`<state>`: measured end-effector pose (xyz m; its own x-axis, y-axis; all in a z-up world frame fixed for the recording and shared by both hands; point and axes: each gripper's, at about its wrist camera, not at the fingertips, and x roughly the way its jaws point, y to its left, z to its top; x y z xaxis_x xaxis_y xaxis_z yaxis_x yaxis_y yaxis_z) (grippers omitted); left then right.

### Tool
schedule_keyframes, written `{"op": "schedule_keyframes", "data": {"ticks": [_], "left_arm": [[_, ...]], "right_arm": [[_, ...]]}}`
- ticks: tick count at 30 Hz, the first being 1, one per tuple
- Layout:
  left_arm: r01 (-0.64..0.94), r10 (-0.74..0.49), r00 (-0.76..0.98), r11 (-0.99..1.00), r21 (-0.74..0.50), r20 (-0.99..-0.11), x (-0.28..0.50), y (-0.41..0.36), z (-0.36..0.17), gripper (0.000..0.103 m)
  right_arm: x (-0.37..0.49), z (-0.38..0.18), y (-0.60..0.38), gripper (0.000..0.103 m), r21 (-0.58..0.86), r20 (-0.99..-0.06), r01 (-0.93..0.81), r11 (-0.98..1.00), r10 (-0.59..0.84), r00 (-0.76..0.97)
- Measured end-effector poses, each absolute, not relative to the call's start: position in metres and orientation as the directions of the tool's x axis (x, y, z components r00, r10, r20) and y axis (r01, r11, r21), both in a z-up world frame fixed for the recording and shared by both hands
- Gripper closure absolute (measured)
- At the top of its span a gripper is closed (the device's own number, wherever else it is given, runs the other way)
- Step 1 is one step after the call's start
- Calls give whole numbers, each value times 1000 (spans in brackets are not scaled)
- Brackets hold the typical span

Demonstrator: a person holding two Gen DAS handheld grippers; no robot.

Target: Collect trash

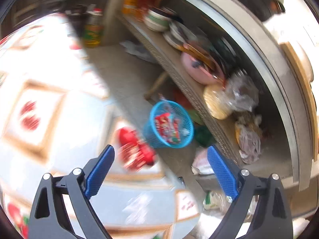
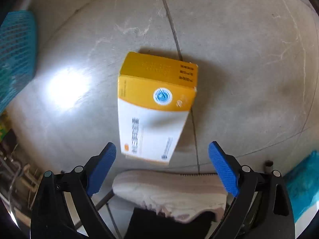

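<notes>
In the right wrist view a yellow and white cardboard box lies on the grey tiled floor. My right gripper is open and empty, its blue pads on either side of the box's near end, above it. In the blurred left wrist view my left gripper is open and empty over a table edge. A red wrapper lies on the tablecloth just ahead of the left pad. A blue mesh basket with red wrappers in it stands on the floor below.
A person's pale shoe is just behind the box. Blue mesh shows at the far left of the right wrist view. A shelf with bowls, plates and plastic bags runs beside the basket. A patterned tablecloth covers the table.
</notes>
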<state>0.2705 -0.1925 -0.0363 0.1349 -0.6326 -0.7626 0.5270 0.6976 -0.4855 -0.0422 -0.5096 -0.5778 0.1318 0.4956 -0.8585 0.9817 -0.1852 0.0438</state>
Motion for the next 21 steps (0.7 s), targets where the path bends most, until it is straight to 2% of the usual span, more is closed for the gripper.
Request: {"op": "schedule_keyframes", "data": {"ticks": [5,7,11,17,21], "left_arm": [[414,-613,210,761,-499,-761,259,-122,-41,11],[387,-592,235,784,-485,-771,257,-106,-44,11],[327,-568,257,813,-483,-782,255,-79,-53,11],[292,-575,268,813,-504,-773,258,-59,-57,11],[298,-584,269,807,-510,-766,258,-60,-56,11]], "right_arm": [[-28,-589,-512,13,-17,-881,987,-160,468,60],[-21,-593,-514,17,-40,-889,990,-138,457,27],[-14,-600,-517,32,-81,-892,989,-127,452,-15],[-17,-595,-525,33,-74,-897,992,-104,441,-21],[-22,-561,-538,33,-3,-919,1000,-27,394,8]]}}
